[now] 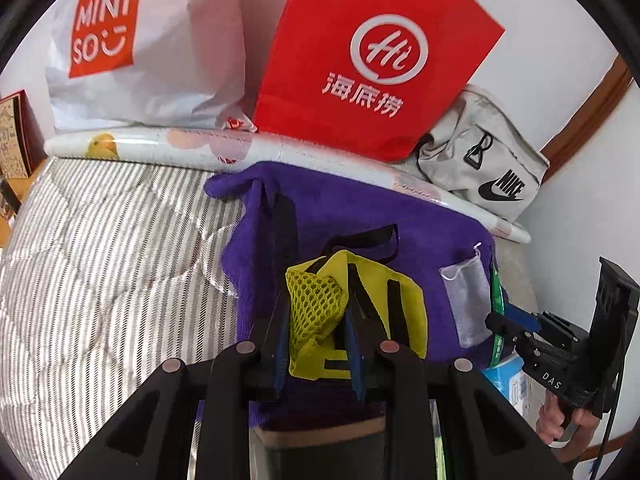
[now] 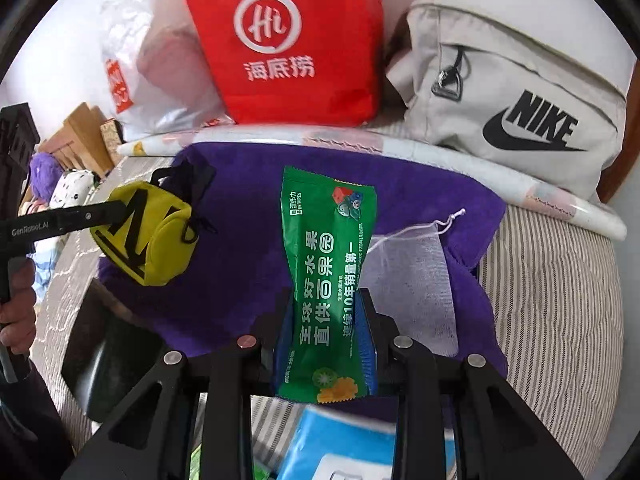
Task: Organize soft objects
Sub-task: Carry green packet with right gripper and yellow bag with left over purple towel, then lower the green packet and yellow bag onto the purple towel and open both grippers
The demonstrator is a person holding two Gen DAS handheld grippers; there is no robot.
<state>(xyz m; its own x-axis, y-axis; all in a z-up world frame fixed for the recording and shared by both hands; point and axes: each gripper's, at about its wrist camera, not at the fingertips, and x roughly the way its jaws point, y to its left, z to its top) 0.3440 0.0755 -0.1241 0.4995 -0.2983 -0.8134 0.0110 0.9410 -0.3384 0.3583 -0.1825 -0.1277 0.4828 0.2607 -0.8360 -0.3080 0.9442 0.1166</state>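
Right wrist view: my right gripper (image 2: 326, 344) pinched a green wipes pack (image 2: 328, 264), which needed lowering flat onto the purple towel (image 2: 240, 280) ahead, beside the mesh bag (image 2: 408, 280). My left gripper (image 1: 316, 344) clamped a floppy yellow pouch (image 1: 352, 312) with black straps.

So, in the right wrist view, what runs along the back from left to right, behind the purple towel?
White Miniso bag → red Haidilao bag → grey Nike bag. They stand behind the purple towel, beyond a white roll.
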